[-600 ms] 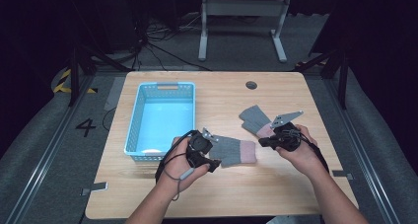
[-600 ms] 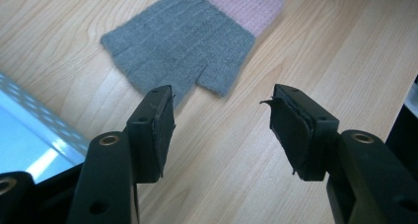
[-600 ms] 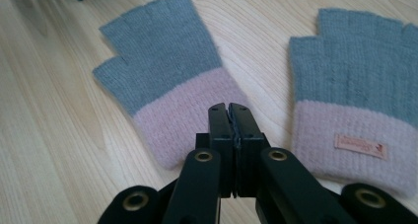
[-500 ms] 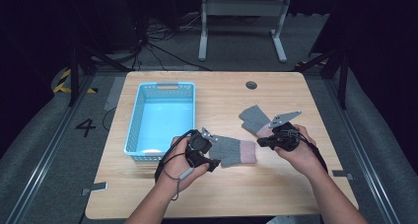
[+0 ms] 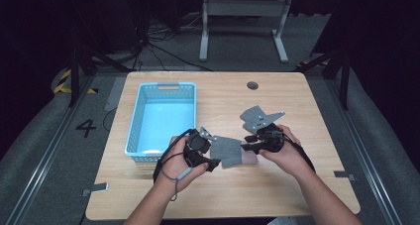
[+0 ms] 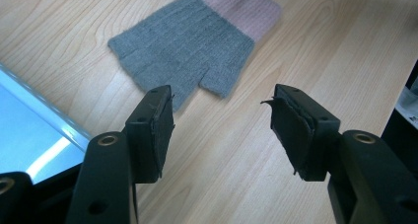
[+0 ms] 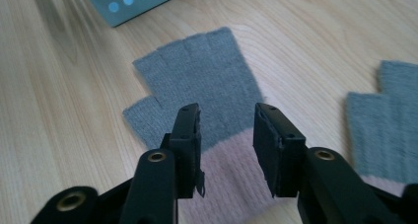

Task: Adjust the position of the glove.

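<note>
Lighting: surface [image 5: 297, 106] brightly lit from above, surroundings near black. High view soft, slightly grainy. Gripper views sharp mid-frame; far corners blurred; shadows faint.

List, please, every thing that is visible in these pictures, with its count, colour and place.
fingerless glove: one, grey with pink cuff, flat on the table between the two grippers.
second fingerless glove: one, grey, behind the right gripper.
basket: one, light blue, left half of the table.
table: one, light wood.
left gripper: black, jaws open, at the glove's finger end.
right gripper: black, jaws open over the pink cuff.
</note>
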`<state>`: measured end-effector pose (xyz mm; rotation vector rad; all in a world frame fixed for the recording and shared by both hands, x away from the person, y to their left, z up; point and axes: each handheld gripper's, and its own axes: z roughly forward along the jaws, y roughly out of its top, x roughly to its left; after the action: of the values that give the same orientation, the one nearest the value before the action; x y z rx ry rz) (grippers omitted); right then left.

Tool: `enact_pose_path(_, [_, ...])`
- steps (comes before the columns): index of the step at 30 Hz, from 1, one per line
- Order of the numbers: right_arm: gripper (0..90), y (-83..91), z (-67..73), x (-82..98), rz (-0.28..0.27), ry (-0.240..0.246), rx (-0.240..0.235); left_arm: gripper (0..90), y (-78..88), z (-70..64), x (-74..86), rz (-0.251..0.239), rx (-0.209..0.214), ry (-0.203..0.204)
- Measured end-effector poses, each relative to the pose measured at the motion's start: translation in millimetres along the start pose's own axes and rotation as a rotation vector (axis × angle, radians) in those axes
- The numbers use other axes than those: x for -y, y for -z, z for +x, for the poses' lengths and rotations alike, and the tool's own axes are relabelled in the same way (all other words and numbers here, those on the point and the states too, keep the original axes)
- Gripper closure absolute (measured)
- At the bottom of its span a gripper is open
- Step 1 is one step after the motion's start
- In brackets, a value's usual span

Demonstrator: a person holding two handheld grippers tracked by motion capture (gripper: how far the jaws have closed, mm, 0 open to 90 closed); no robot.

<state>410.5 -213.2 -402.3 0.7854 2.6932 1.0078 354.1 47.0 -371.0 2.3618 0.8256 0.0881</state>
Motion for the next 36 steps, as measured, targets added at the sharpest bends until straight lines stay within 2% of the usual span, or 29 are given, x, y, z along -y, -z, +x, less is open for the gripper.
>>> enact_pose_path(1, [61.5, -8.4, 3.0, -0.9, 0.014, 0.018, -0.007, 42.3, 0.1, 0.4, 0.1, -0.001, 0.001, 0.001])
enact_pose_path(4, [60.7, -18.7, 5.8, -1.7, 0.046, 0.034, -0.012, 42.3, 0.0, 0.7, 0.3, 0.001, 0.004, 0.002])
enact_pose_path(8, [58.9, -31.0, 6.8, -1.8, 0.071, 0.039, -0.019, 42.3, -1.0, 0.8, 0.7, 0.004, 0.002, 0.005])
enact_pose_path(16, [57.2, -47.3, 7.2, 0.6, 0.116, 0.057, -0.015, 42.0, -3.1, 0.0, 0.8, 0.010, 0.006, -0.001])
enact_pose_path(19, [57.7, -49.3, 7.6, 1.6, 0.110, 0.048, -0.017, 42.1, -2.7, 0.1, 1.0, 0.011, 0.007, -0.002])
enact_pose_path(23, [68.2, -51.9, 11.0, 3.1, 0.100, 0.081, 0.018, 42.0, -3.1, -0.1, 1.1, 0.011, 0.006, -0.002])
enact_pose_path(27, [74.6, -51.6, 10.4, 4.4, 0.095, 0.077, 0.012, 41.8, -3.0, -0.8, 1.1, 0.011, 0.007, -0.005])
enact_pose_path(28, [80.8, -51.0, 10.7, 4.1, 0.098, 0.073, 0.017, 41.7, -3.2, -1.1, 0.9, 0.010, 0.009, -0.005])
enact_pose_path(31, [84.9, -50.8, 11.9, 3.3, 0.102, 0.085, 0.031, 41.6, -3.9, -1.2, 0.9, 0.011, 0.010, -0.008])
enact_pose_path(36, [86.1, -49.5, 13.6, 2.2, 0.107, 0.091, 0.039, 41.5, -3.8, -1.1, 0.9, 0.010, 0.010, -0.005])
